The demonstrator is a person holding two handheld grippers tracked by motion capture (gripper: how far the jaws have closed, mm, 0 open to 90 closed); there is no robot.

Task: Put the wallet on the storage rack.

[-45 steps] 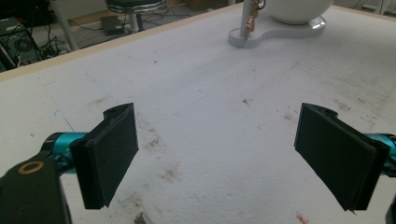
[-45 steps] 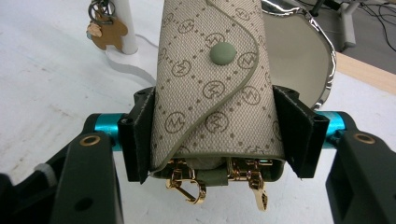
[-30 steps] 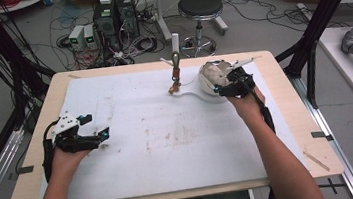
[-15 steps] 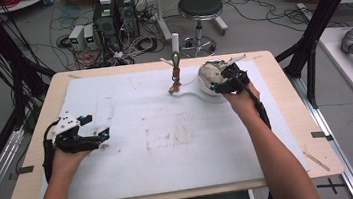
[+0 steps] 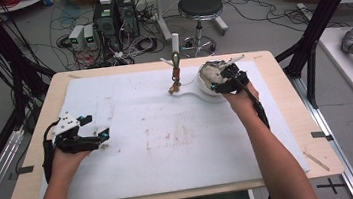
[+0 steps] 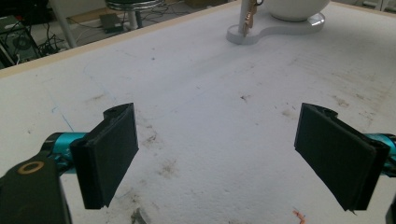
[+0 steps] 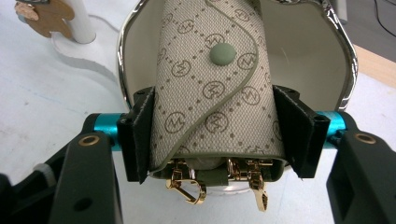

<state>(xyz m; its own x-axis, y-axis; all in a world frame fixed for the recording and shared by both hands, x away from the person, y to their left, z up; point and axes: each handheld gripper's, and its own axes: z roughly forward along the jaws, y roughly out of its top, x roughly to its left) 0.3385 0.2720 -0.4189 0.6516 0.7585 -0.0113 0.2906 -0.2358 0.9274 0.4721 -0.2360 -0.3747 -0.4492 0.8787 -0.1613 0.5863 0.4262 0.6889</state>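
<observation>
A beige monogram key case (image 7: 215, 84) with a green snap button and gold clasps lies in a white bowl (image 7: 337, 44) at the far right of the mat. My right gripper (image 7: 220, 136) is shut on the case, one jaw pressed against each side; in the high view the right gripper (image 5: 228, 81) sits at the bowl (image 5: 204, 90). My left gripper (image 5: 102, 135) rests low at the mat's left side. In its own view the left gripper (image 6: 217, 154) stands open with only bare mat between the jaws.
The bowl stands on a white stand (image 5: 184, 92) with an upright post (image 5: 174, 43); a brown charm (image 5: 176, 77) hangs from it. A stained white mat (image 5: 169, 145) covers the wooden table (image 5: 322, 163). A stool and cables lie beyond the far edge.
My right gripper has shifted slightly left and farther away, onto the bowl. The left gripper has stayed in place.
</observation>
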